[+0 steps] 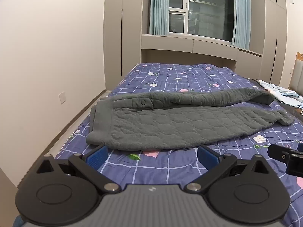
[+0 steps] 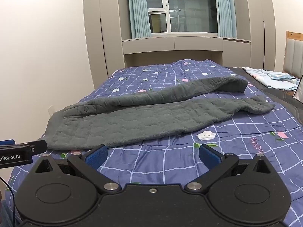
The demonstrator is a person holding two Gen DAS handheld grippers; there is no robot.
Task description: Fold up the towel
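Observation:
A thick grey quilted towel [image 1: 170,124] lies across the blue checked bed cover, doubled over lengthwise, its upper layer raised in a loose roll along the far side. A snap tab shows near its left end. In the right wrist view the same towel [image 2: 144,121] stretches from near left to far right. My left gripper [image 1: 152,156] stands open just short of the towel's near edge, nothing between its blue pads. My right gripper [image 2: 153,156] is open too, over bare cover beside the towel's near edge. Each gripper shows at the edge of the other's view.
The bed cover [image 1: 170,170] fills the foreground. A pile of pale blue cloth [image 2: 272,78] lies at the far right by a padded headboard [image 2: 293,56]. Wardrobes and a window with curtains [image 1: 191,9] stand behind. A floor strip and white wall run along the left.

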